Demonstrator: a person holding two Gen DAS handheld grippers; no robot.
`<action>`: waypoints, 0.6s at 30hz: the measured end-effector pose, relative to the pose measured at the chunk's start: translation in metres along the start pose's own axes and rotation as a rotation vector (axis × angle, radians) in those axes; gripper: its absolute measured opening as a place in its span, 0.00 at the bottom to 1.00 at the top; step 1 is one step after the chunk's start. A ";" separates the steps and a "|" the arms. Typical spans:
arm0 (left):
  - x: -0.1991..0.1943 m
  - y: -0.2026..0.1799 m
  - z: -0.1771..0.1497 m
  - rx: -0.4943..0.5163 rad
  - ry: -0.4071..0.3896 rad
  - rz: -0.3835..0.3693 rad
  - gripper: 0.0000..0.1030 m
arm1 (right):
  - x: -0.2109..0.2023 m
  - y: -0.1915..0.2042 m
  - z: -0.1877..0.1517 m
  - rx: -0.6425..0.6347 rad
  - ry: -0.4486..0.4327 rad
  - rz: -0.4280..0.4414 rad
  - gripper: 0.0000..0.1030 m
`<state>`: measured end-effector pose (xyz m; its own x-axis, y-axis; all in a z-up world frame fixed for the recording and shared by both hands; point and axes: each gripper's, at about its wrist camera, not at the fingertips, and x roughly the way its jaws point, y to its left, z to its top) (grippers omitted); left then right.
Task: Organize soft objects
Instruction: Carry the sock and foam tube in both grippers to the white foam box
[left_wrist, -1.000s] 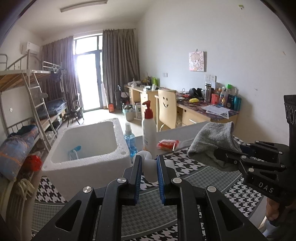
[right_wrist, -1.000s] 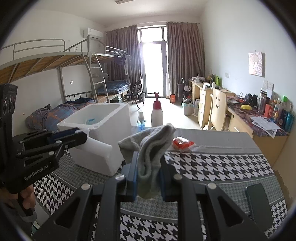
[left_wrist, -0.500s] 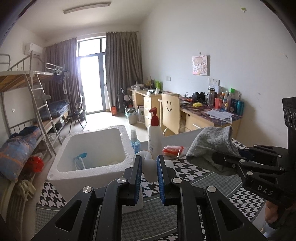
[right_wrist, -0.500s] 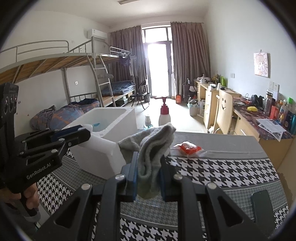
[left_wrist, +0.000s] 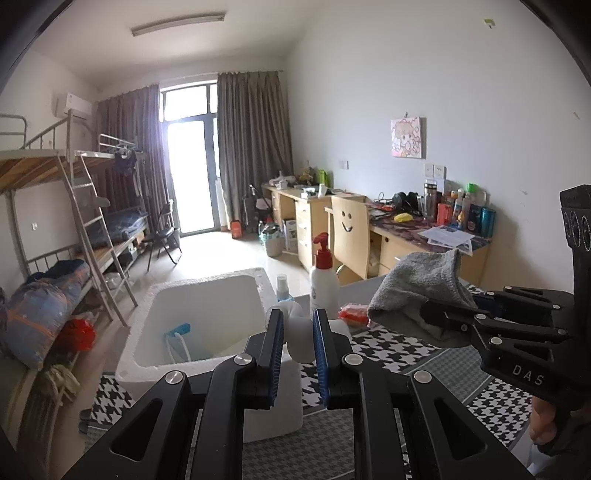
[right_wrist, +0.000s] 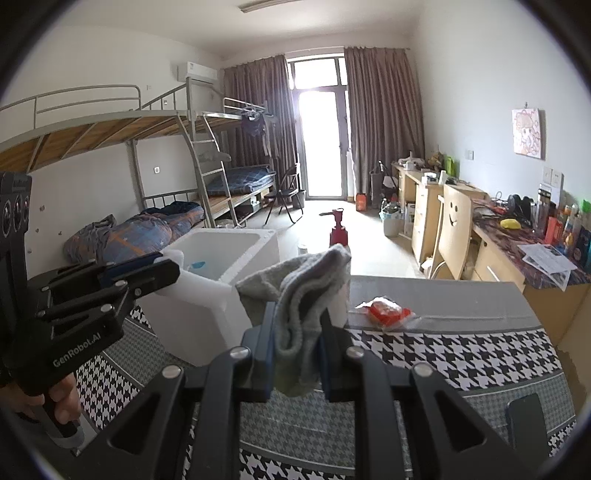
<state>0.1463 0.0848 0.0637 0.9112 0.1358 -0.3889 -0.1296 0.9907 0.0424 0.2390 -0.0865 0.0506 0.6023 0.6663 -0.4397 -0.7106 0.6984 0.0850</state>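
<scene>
My right gripper (right_wrist: 297, 314) is shut on a grey knitted cloth (right_wrist: 299, 295), which bunches above the pads and hangs a little below them. In the left wrist view that cloth (left_wrist: 417, 288) and the right gripper (left_wrist: 436, 314) are held above the table at the right. My left gripper (left_wrist: 297, 321) is shut on a white rounded object (left_wrist: 297, 332), just over the near right corner of a white foam box (left_wrist: 199, 354). The right wrist view has the left gripper (right_wrist: 162, 269) at the rim of the box (right_wrist: 221, 243). A blue item (left_wrist: 177, 328) lies inside the box.
A houndstooth cloth covers the table (right_wrist: 443, 350). Beyond the box stand a red-topped pump bottle (left_wrist: 324, 280) and a small blue spray bottle (left_wrist: 282, 288). A red packet (right_wrist: 386, 310) lies mid-table, and a dark phone (right_wrist: 524, 417) near the right front edge. Desks, a chair and bunk beds fill the room behind.
The right gripper has lifted slightly with the cloth, which now hides the pump bottle's body in its view. The left wrist view has drawn a little nearer the box. Both grips are unchanged.
</scene>
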 end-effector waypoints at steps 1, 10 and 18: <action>0.000 0.001 0.001 -0.002 -0.003 0.004 0.17 | 0.000 0.000 0.002 0.000 -0.004 0.002 0.22; 0.003 0.014 0.010 -0.016 -0.026 0.048 0.17 | 0.005 0.005 0.013 -0.038 -0.019 -0.033 0.22; 0.009 0.023 0.016 -0.024 -0.032 0.081 0.17 | 0.011 0.012 0.021 -0.061 -0.027 -0.040 0.22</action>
<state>0.1578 0.1089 0.0756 0.9092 0.2166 -0.3556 -0.2127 0.9758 0.0505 0.2448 -0.0652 0.0660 0.6394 0.6455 -0.4177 -0.7061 0.7080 0.0134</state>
